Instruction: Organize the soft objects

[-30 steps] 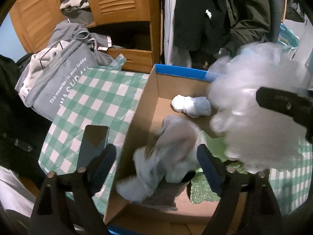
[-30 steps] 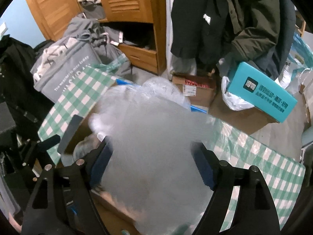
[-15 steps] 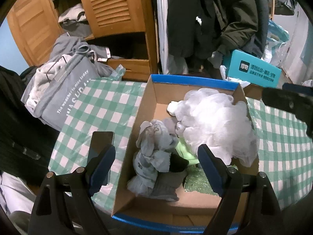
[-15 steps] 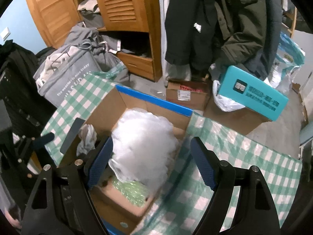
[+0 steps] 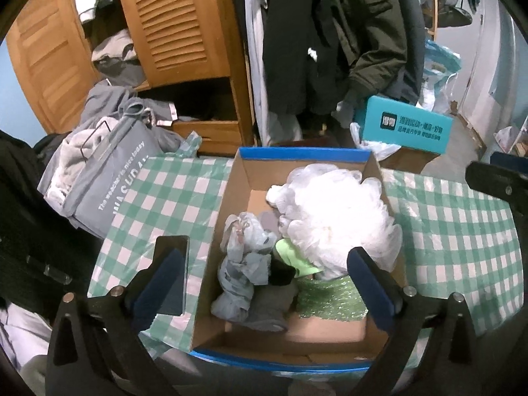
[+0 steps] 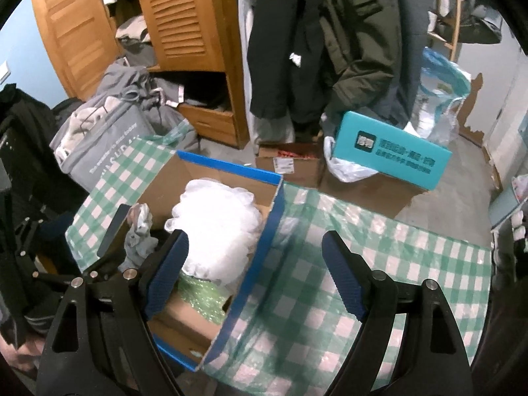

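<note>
A cardboard box [image 5: 231, 198] with a blue rim sits on the green checked tablecloth. In it lie a white puffy plastic bundle [image 5: 333, 217], a crumpled grey cloth [image 5: 244, 264], a light green piece [image 5: 293, 257], green bubble wrap [image 5: 330, 297] and a dark grey sock [image 5: 270, 307]. My left gripper [image 5: 265, 280] hovers above the box's near half; its jaws are opening and nothing is pressed between them. My right gripper [image 6: 255, 264] stands open and empty over the box's right wall [image 6: 264, 247], with the white bundle [image 6: 214, 227] lying below to its left.
A dark flat slab [image 5: 171, 274] lies on the cloth left of the box. Behind the table are a grey tote bag [image 5: 99, 181], a wooden wardrobe [image 5: 178, 33], hanging coats [image 5: 330, 33] and a teal box [image 5: 409, 125] on floor cartons.
The white bundle has left my right gripper and now rests in the box; that gripper drew back to the right. My left gripper let the grey cloth go, rose and widened.
</note>
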### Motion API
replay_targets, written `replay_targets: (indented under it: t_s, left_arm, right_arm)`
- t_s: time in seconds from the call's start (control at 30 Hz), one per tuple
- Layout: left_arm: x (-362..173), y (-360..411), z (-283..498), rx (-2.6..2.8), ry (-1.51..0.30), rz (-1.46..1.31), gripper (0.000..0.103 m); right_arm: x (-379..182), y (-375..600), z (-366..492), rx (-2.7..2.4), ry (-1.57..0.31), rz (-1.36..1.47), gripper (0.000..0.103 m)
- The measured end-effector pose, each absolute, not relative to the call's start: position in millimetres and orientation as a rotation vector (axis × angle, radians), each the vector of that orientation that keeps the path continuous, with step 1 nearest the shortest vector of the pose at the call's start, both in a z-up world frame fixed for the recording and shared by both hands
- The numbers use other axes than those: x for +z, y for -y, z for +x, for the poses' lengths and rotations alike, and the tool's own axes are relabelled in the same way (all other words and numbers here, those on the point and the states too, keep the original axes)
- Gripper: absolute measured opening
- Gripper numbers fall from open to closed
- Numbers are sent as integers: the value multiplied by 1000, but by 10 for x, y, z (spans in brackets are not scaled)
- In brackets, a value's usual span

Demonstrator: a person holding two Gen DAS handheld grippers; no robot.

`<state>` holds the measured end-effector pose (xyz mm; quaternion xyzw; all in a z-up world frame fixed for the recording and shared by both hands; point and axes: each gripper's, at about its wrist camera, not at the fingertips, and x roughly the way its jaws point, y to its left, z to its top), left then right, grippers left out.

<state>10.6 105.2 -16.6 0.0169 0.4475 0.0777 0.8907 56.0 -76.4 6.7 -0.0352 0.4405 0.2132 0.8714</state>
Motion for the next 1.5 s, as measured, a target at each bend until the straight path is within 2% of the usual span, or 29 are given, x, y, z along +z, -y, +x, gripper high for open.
replay_targets:
  t_s: [0.47,1.5]
  left_arm:
    - [-26,-823,77,119,-902,41,102]
    - [-134,-589,210,106,-949,92,102]
  right_arm:
    - [75,1109,392,405,-881,-12,82]
    - [-113,1307,480,378,-908,-8,82]
